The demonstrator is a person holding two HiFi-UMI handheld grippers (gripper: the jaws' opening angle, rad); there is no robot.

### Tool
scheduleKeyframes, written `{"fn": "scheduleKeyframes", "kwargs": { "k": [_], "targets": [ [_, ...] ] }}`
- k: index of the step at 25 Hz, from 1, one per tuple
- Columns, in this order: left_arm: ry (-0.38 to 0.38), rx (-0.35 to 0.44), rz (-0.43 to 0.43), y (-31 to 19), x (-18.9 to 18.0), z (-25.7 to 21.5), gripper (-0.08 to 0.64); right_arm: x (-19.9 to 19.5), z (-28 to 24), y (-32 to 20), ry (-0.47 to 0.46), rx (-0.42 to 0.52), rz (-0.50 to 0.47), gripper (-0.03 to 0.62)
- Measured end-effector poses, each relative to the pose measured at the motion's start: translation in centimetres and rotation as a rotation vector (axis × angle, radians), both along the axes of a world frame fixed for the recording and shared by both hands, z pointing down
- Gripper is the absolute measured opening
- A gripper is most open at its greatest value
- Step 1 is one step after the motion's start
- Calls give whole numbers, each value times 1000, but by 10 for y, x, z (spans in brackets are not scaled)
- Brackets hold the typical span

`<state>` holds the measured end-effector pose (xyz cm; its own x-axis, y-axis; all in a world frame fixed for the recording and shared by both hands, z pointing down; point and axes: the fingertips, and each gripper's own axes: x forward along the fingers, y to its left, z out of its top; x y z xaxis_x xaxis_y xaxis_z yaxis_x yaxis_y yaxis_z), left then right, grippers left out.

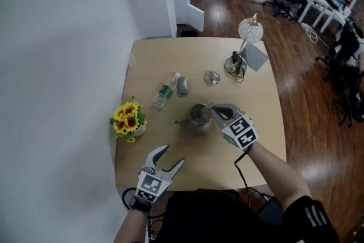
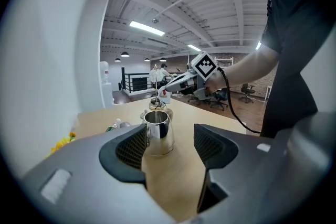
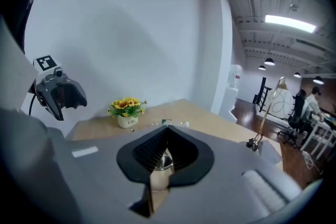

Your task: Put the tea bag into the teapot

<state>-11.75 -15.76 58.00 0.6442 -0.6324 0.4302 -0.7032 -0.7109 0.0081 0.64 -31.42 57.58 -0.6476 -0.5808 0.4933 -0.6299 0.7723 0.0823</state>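
The steel teapot (image 1: 198, 118) stands lidless in the middle of the table; the left gripper view shows it (image 2: 158, 132) straight ahead. My right gripper (image 1: 214, 110) is shut, its tips just over the pot's right rim. In the left gripper view a small white tea bag with a red mark (image 2: 163, 92) hangs pinched at those tips (image 2: 167, 88), above the pot's opening. In the right gripper view the jaws (image 3: 165, 140) are closed together, with the pot's rim (image 3: 164, 162) showing beneath them. My left gripper (image 1: 172, 156) stands open and holds nothing, near the table's front edge.
A pot of sunflowers (image 1: 129, 119) sits at the left edge. A water bottle (image 1: 165, 91), a grey oval object (image 1: 182, 85) and the teapot's lid (image 1: 211, 78) lie behind the pot. A lamp (image 1: 245, 42) and a grey card (image 1: 256, 57) stand at the back right.
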Motion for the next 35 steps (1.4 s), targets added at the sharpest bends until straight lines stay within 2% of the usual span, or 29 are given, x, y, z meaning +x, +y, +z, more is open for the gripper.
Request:
{"fn": "scheduleKeyframes", "kwargs": {
  "k": [7,13,17,25,32,35],
  "targets": [
    [-5,-3,-24,4,-19,2,276,-32,69,1,122,-101,-39,9],
    [-7,-19,-37,10,-29,8,276,-41,88,1,146,-132,-44,12],
    [4,-19,-44,9,-32,7,276,-40,90,-2,158,-129,-30,72],
    [23,-5,-33,6,-33,1,276,-29,60,-4,55,-103,31,72],
    [58,3,12,3,-35,-9,276,-15,-12,33,-147,-63,73,72],
    [44,25,47,4,-35,-12,276,-9,-35,59,-226,-60,64,71]
  ]
}}
